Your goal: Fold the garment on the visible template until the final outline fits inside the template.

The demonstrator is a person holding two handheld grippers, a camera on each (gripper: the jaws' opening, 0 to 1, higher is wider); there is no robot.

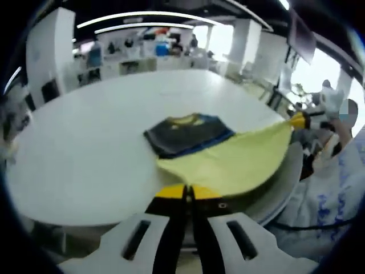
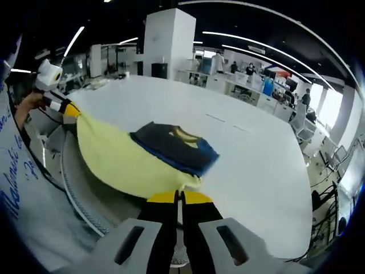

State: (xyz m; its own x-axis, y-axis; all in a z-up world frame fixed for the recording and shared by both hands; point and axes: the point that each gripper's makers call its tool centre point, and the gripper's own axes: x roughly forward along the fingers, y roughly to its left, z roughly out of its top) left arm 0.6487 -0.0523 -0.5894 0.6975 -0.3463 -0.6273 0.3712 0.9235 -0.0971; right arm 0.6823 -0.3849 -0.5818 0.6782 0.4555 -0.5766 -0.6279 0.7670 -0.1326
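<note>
A garment lies on the white round table [image 1: 85, 148], its dark blue part [image 1: 188, 134] flat and a yellow part [image 1: 234, 160] stretched toward the near edge. My left gripper [image 1: 186, 193] is shut on one yellow corner. My right gripper [image 1: 299, 120] comes in from the right, pinching the other corner. In the right gripper view, the right gripper [image 2: 179, 197] is shut on the yellow cloth [image 2: 120, 160] below the dark blue part [image 2: 171, 145]. The left gripper [image 2: 71, 109] holds the far corner at the left. The yellow edge hangs lifted between the two grippers.
The table's rounded rim [image 2: 80, 194] runs just under the lifted cloth. A person's patterned white sleeve [image 1: 336, 188] stands close at the right. Desks, shelves and pillars [image 2: 168, 43] stand behind the table [image 2: 251, 160].
</note>
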